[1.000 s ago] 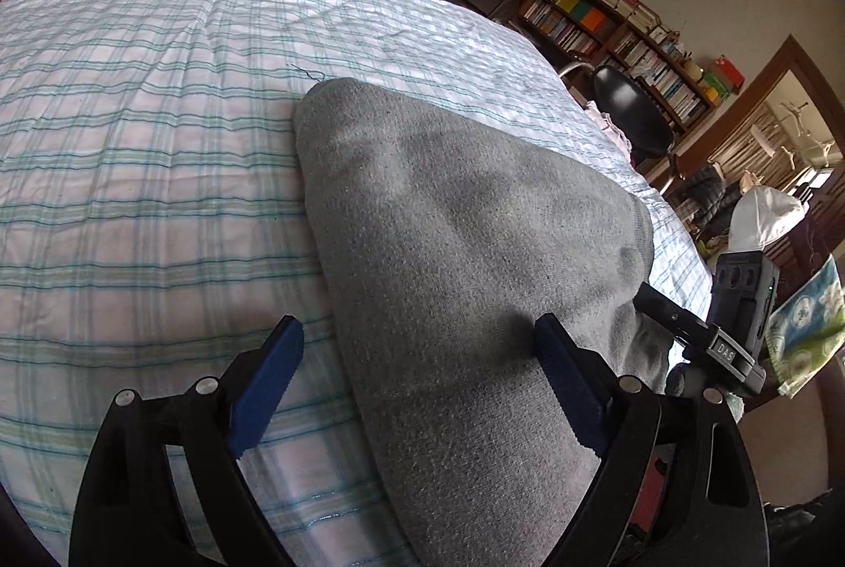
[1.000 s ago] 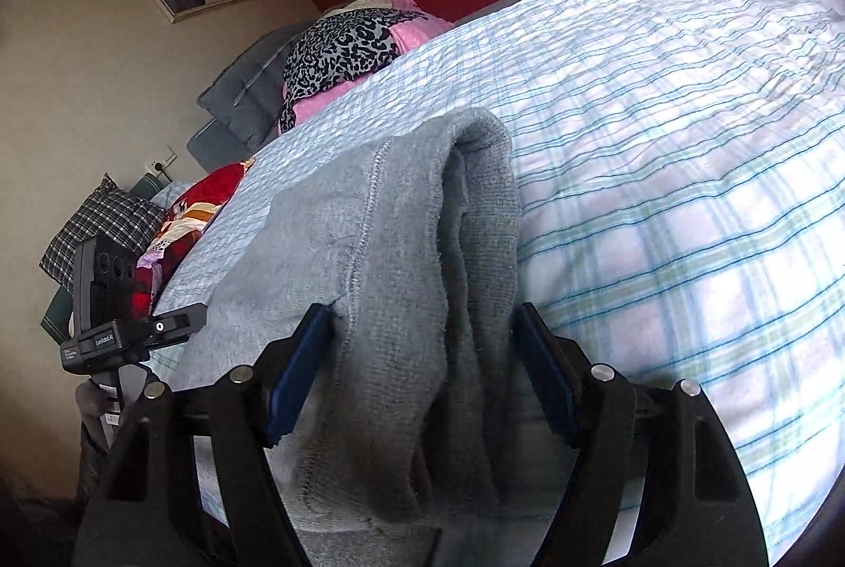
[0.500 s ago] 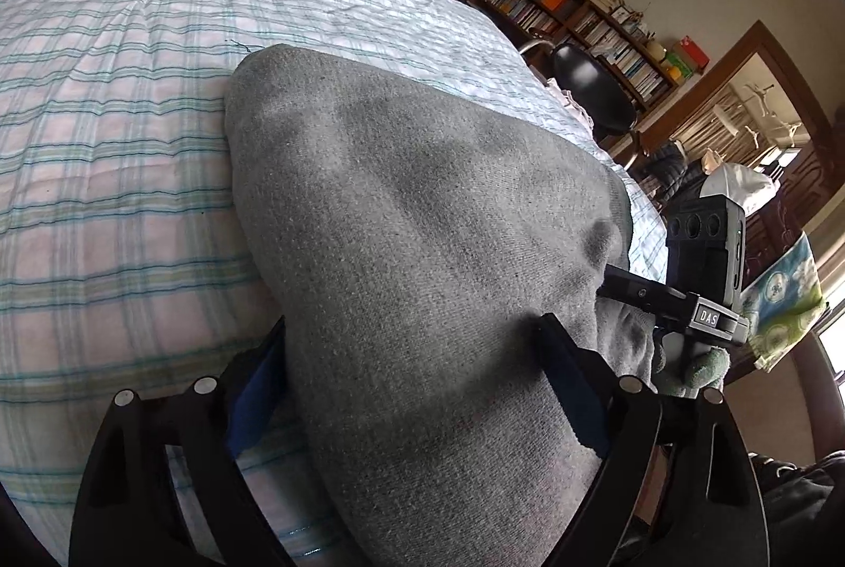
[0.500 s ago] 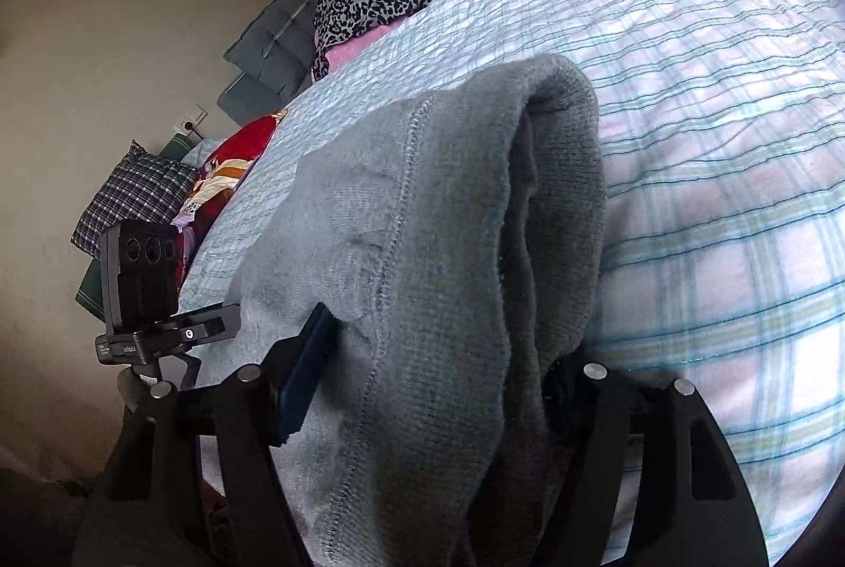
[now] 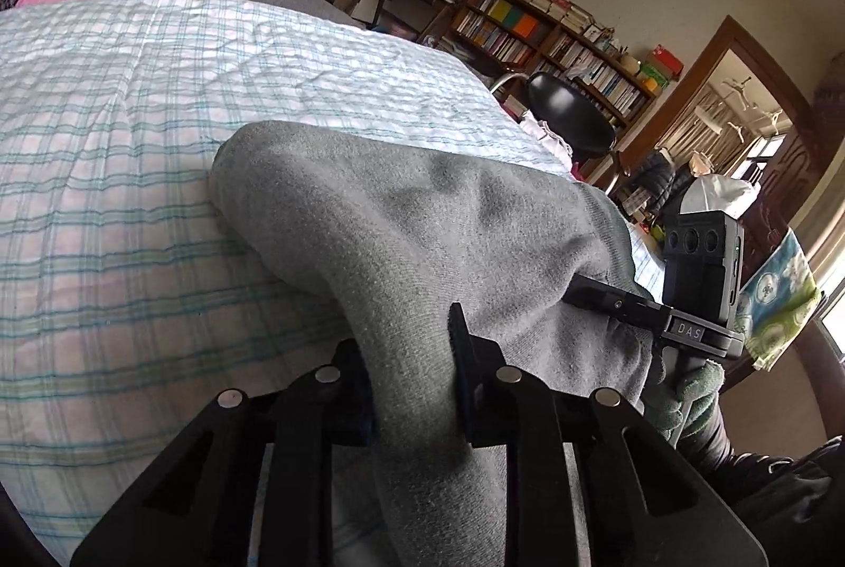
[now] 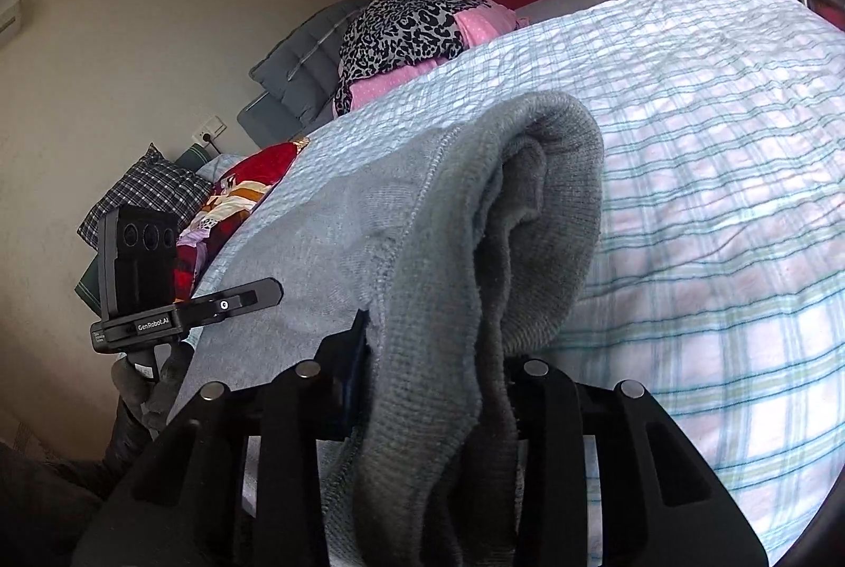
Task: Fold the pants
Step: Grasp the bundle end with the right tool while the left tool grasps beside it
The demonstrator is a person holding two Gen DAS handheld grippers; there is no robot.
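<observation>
Soft, thick grey pants lie on the checked bed, sagging limply toward 6 o'clock where left claw and right claw, jaws having just closed, pinch bunched near edge.

The pants are grey knit cloth, soft and matt, a little fuzzy. The bed cover is crinkled checked cotton. The left gripper is matt black plastic with shiny metal pins.

Soft daylight, bright window glare (far right), sharp focus, fisheye bending, dark vignetted corners
</observation>
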